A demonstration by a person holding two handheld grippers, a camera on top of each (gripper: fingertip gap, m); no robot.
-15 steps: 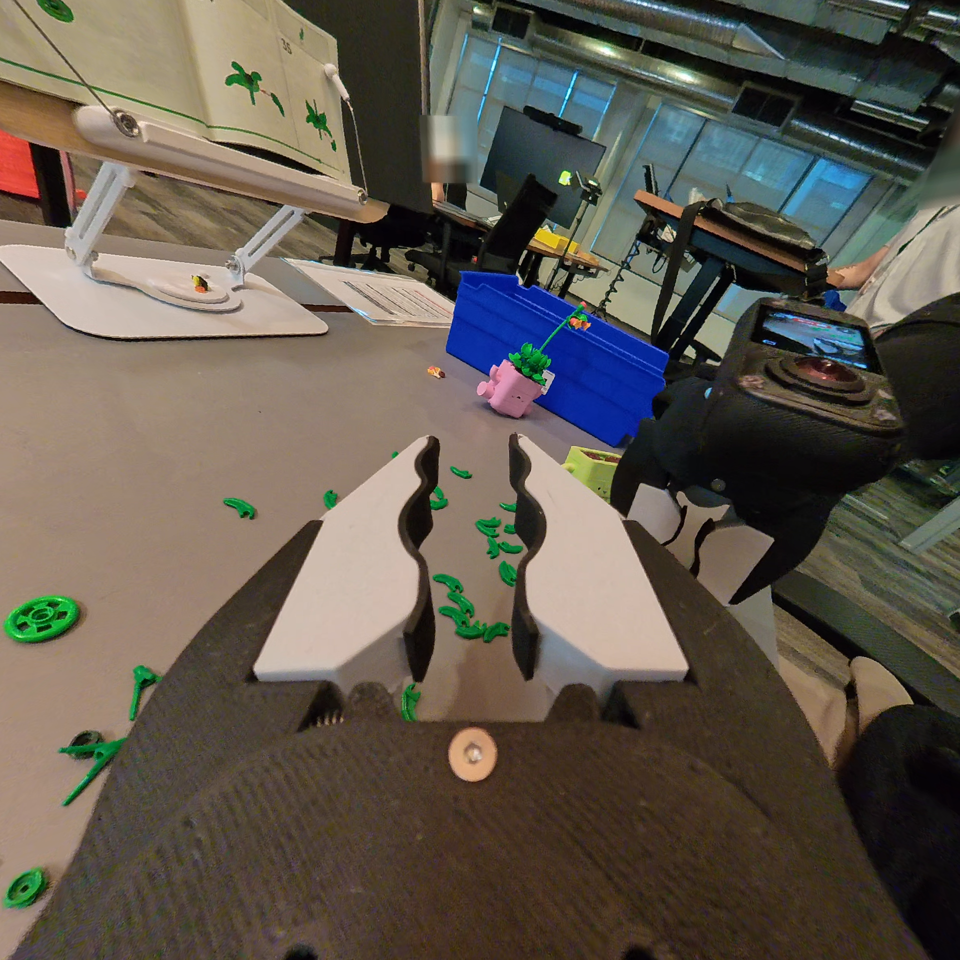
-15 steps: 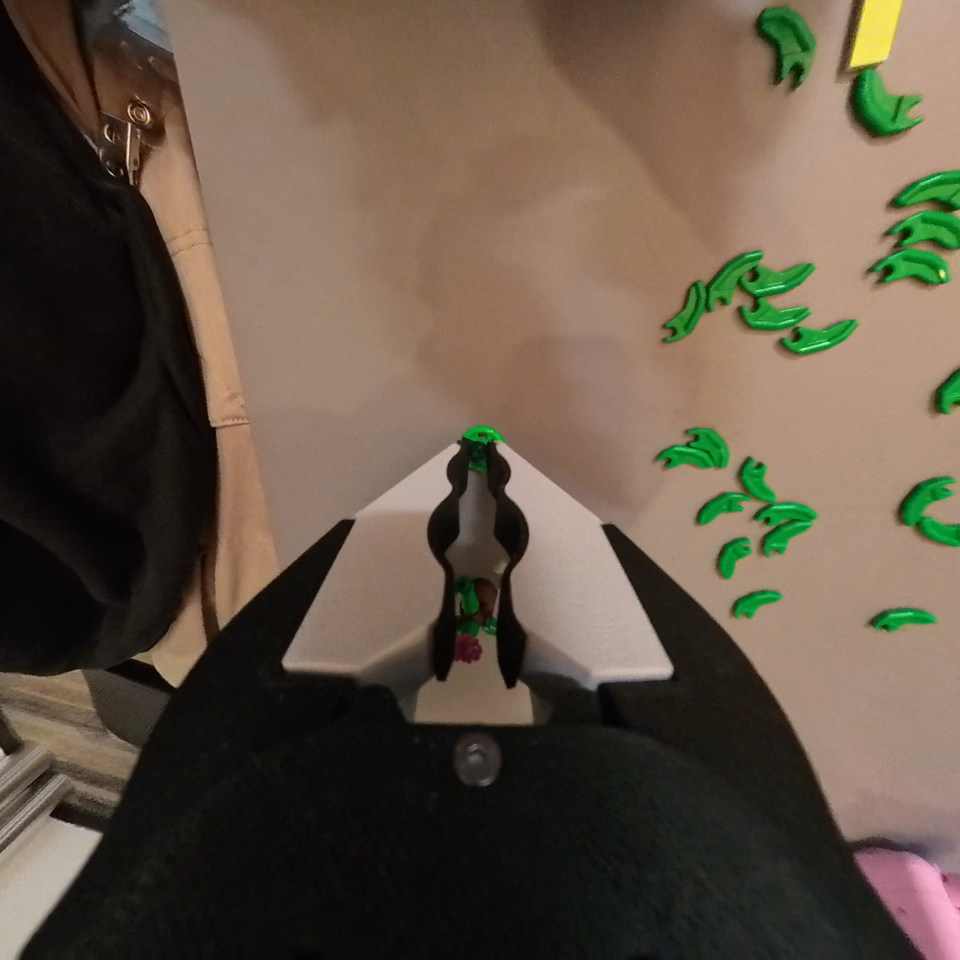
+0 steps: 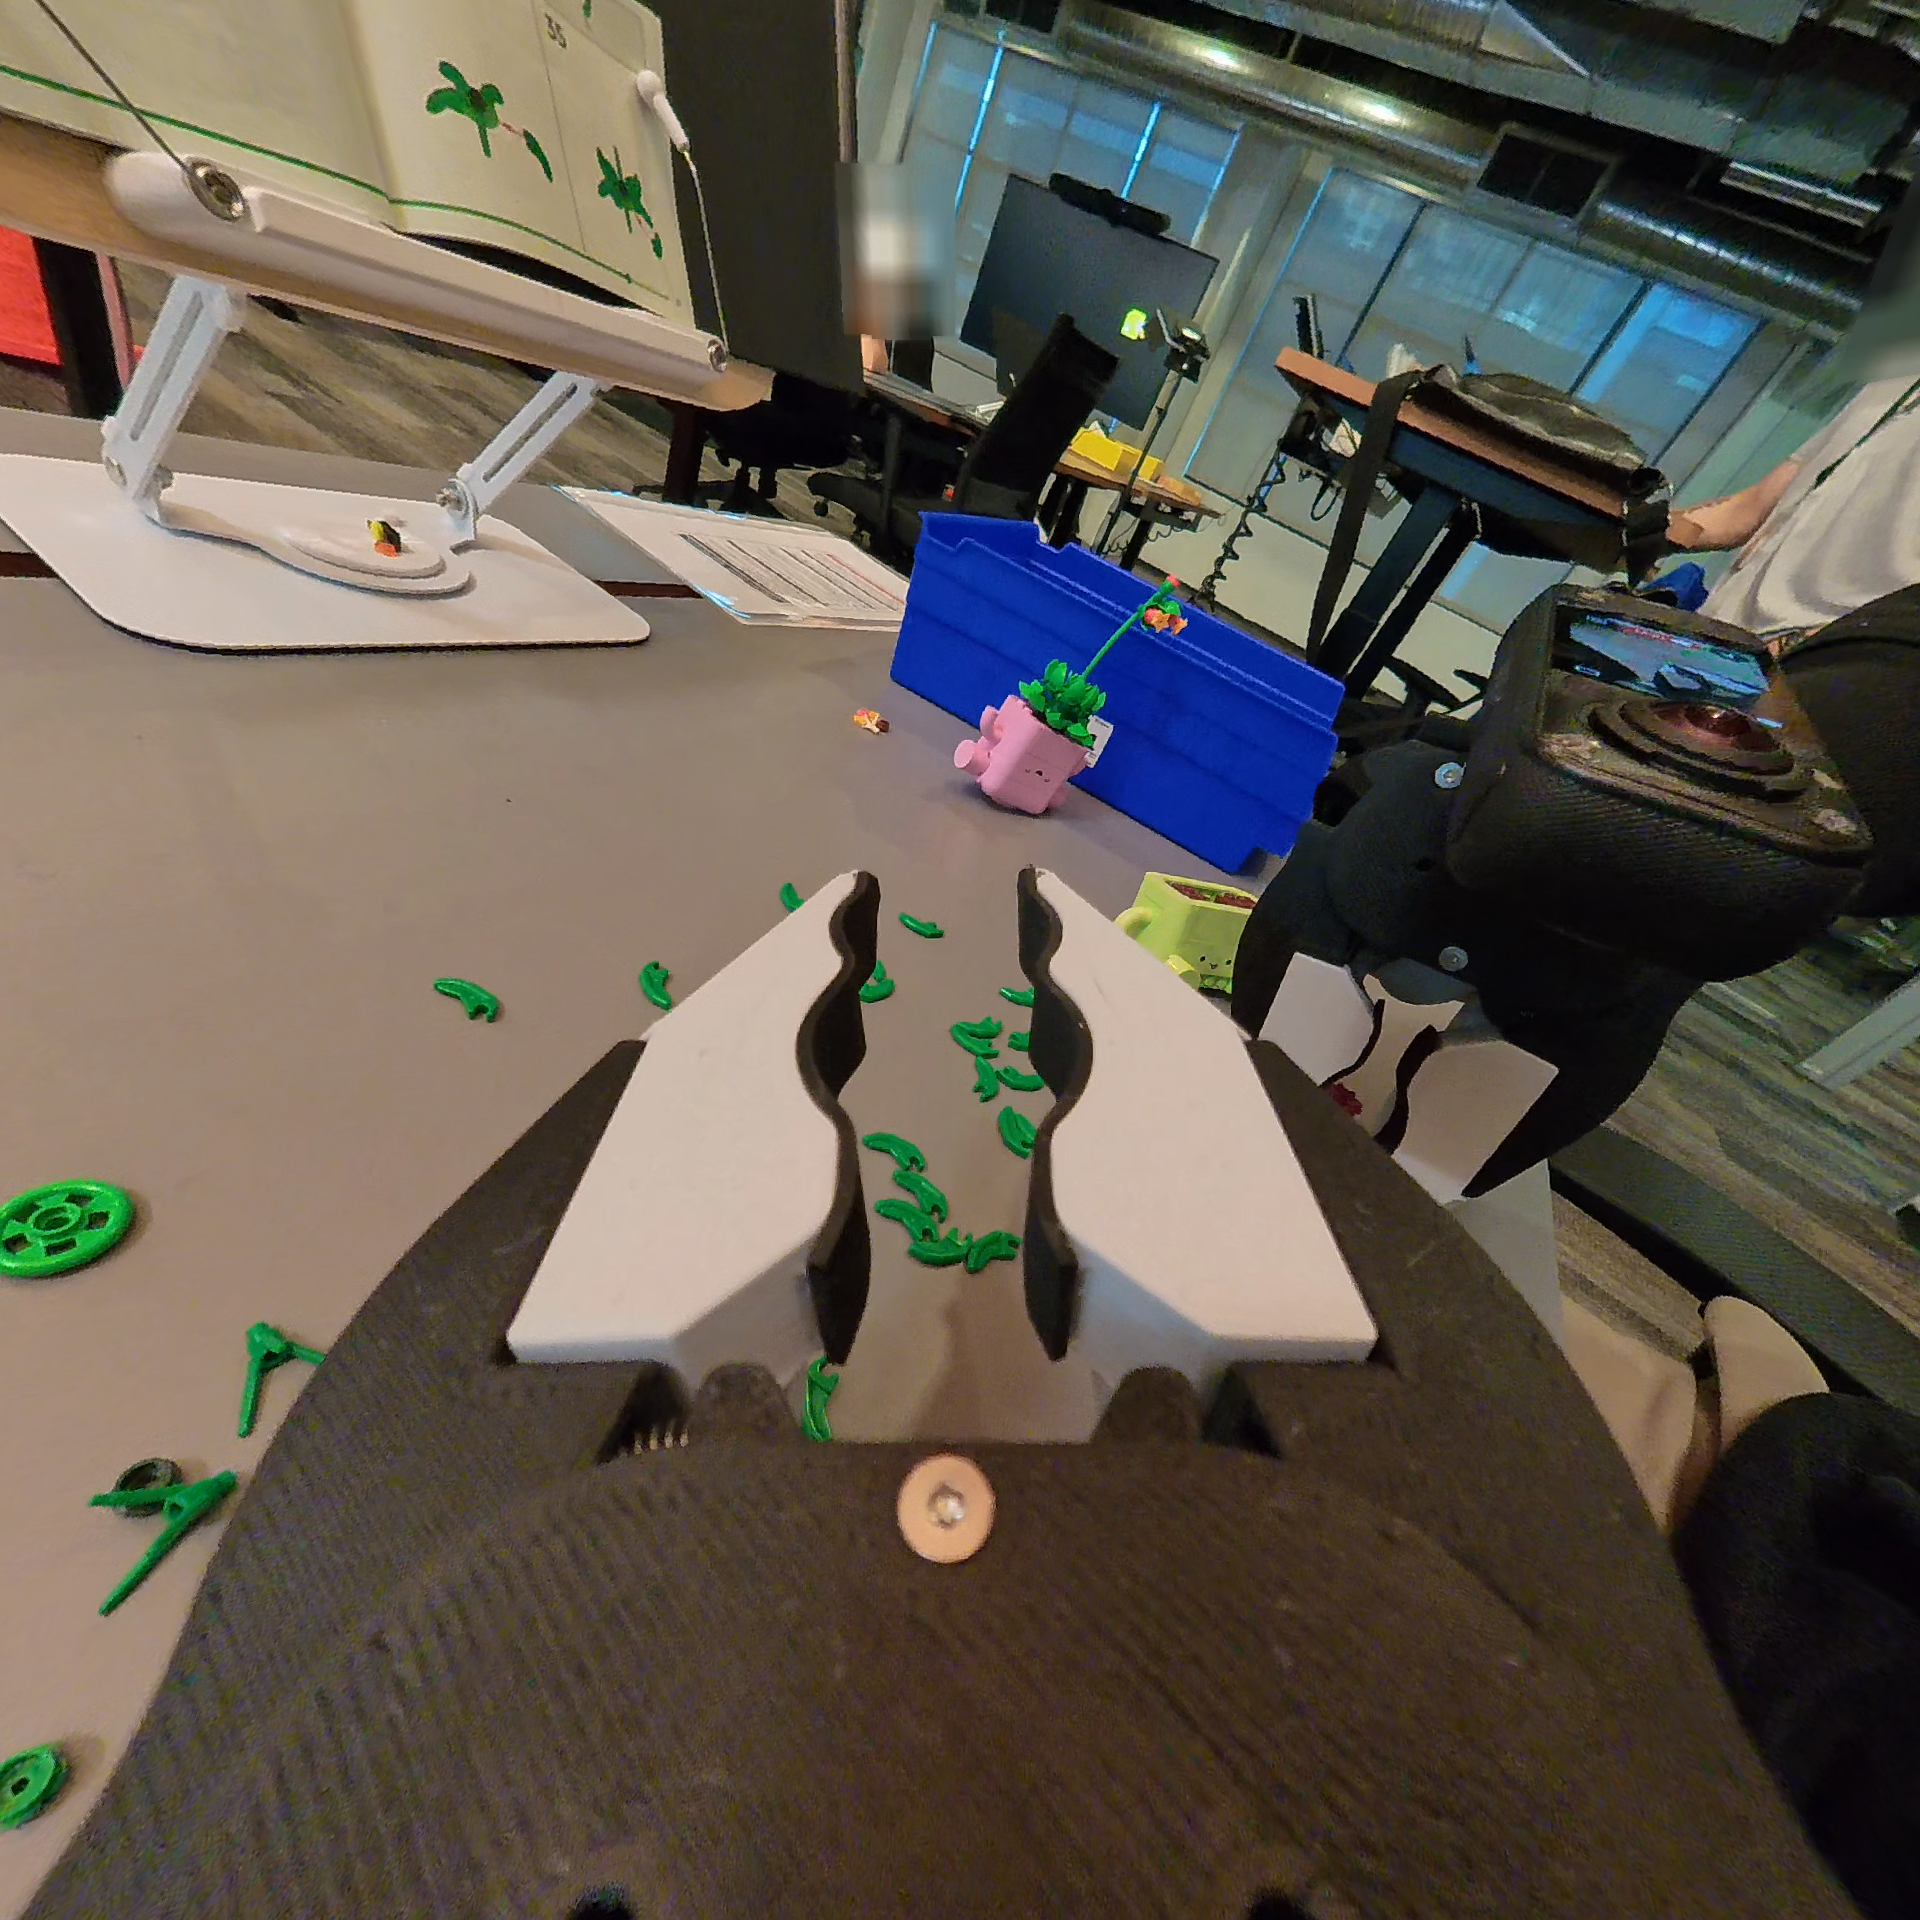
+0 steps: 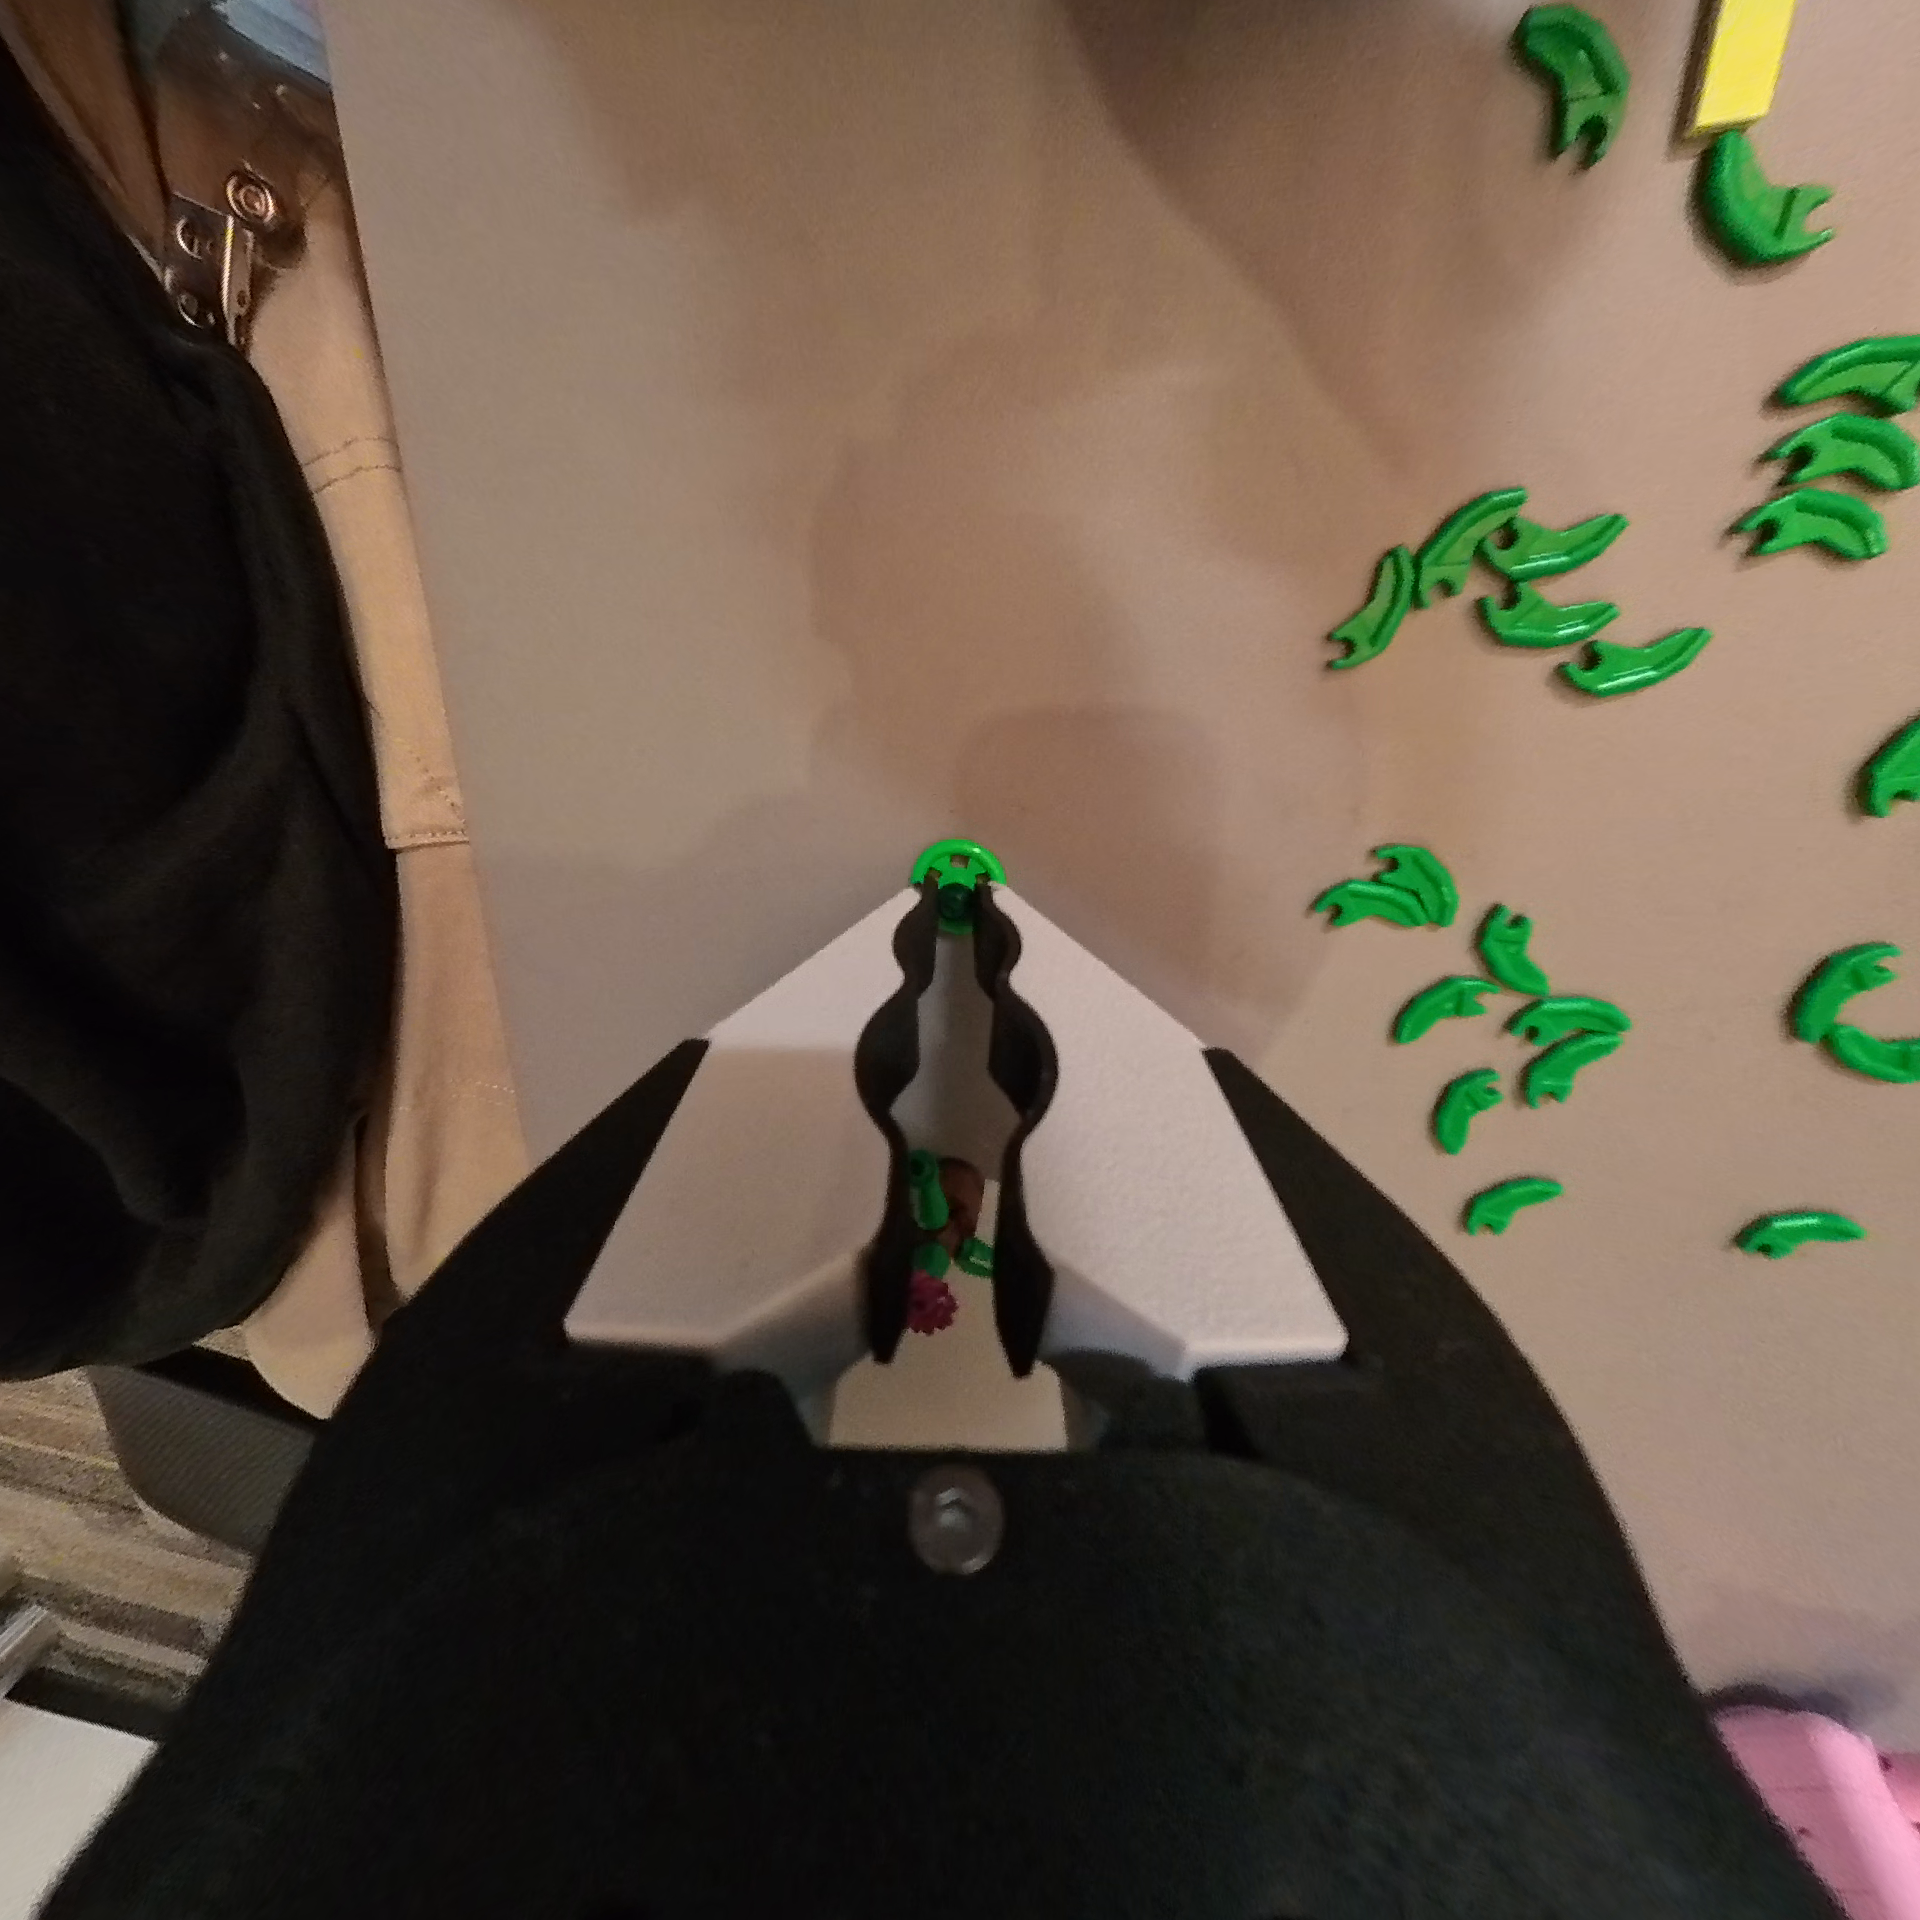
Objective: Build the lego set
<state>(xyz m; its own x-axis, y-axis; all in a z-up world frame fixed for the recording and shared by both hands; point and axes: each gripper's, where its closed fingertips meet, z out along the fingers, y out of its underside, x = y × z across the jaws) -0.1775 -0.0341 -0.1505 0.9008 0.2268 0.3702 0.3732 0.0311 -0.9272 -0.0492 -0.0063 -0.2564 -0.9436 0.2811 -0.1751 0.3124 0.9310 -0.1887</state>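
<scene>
Right wrist view: the right gripper [image 4: 956, 902] points down at the grey table [image 4: 727, 416], its fingertips pinched together on a small round green piece [image 4: 956, 868] that pokes out just past the tips; deeper in the slot between the fingers sits a little cluster of green, brown and magenta parts [image 4: 940, 1231]. To the right of this gripper many curved green leaf pieces [image 4: 1496, 1003] lie scattered on the table, a yellow piece [image 4: 1740, 57] shows at the far upper right, and a pink corner [image 4: 1808, 1808] shows at the lower right edge. To its left are a person's black sleeve [image 4: 135, 831] and tan garment [image 4: 416, 727]. In the left wrist view the left gripper [image 3: 945, 899] hangs above the table with its fingers apart, a moderate gap between them and nothing held; leaf pieces show through the gap. Ahead of it stands a pink pot with a green plant and a long flower stem [image 3: 1034, 753], tilted, just in front of a blue bin [image 3: 1164, 717]. To its right are a lime-green pot [image 3: 1184, 930] and the other gripper with its camera. To its left lie a green wheel-like disc [image 3: 62, 1226] and thin green stem pieces [image 3: 166, 1527]; farther off on that side a white stand [image 3: 312, 592] holds an open instruction booklet [image 3: 364, 114].
</scene>
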